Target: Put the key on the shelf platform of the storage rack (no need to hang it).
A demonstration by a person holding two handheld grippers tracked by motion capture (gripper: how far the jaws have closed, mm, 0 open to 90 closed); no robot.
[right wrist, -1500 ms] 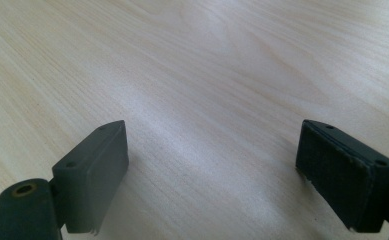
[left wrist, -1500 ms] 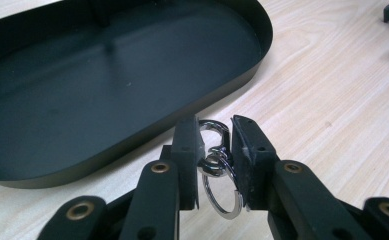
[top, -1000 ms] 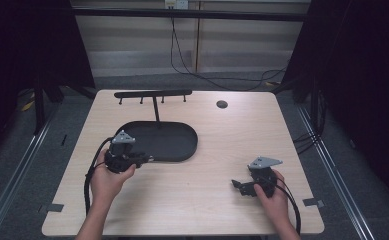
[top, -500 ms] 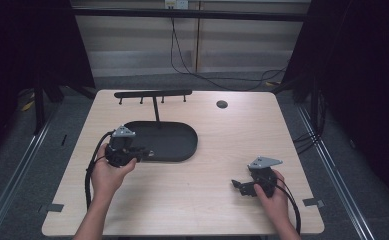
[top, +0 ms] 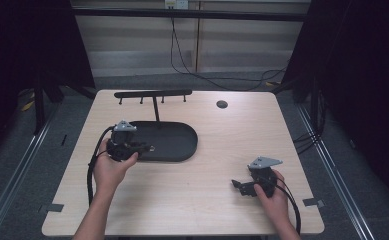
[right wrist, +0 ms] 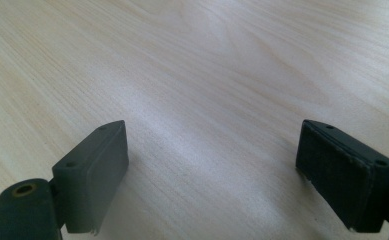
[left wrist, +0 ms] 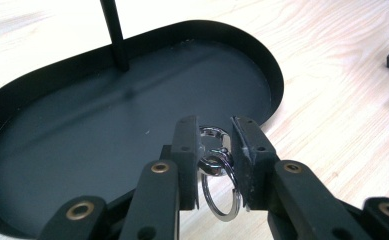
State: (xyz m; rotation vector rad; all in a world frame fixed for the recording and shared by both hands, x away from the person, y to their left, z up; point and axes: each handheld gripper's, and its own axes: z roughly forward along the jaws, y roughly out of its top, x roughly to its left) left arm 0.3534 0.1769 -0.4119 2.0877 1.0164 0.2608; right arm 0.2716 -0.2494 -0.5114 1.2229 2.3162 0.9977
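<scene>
The left gripper (top: 143,148) sits at the near-left rim of the black oval tray (top: 182,145), w/ its tips pointing over the tray's edge. In the left gripper view its jaws are clamped tight on a silver key ring (left wrist: 217,167): a small clasp is pinched between the pads, and a bigger round ring hangs below it, just short of the tray's near rim. The ring is off the tray floor, held up by the grip alone. The person's left hand (top: 111,167) wraps the gripper body from the near side; the cable loops down to the left of the tray.

A thin black post (top: 155,109) rises from the tray's far side and carries a crossbar w/ small pegs (top: 152,94), which spans above the tray's far-left end.

The right gripper (top: 240,186) rests on the wooden table (top: 222,145), well apart from the tray, to its near right. Its jaws stand wide, w/ bare tabletop between the pads, as the right gripper view shows. The right hand (top: 274,194) holds it from behind.

A small dark round disc (top: 222,104) lies on the table beyond the tray, to the far right of it.
</scene>
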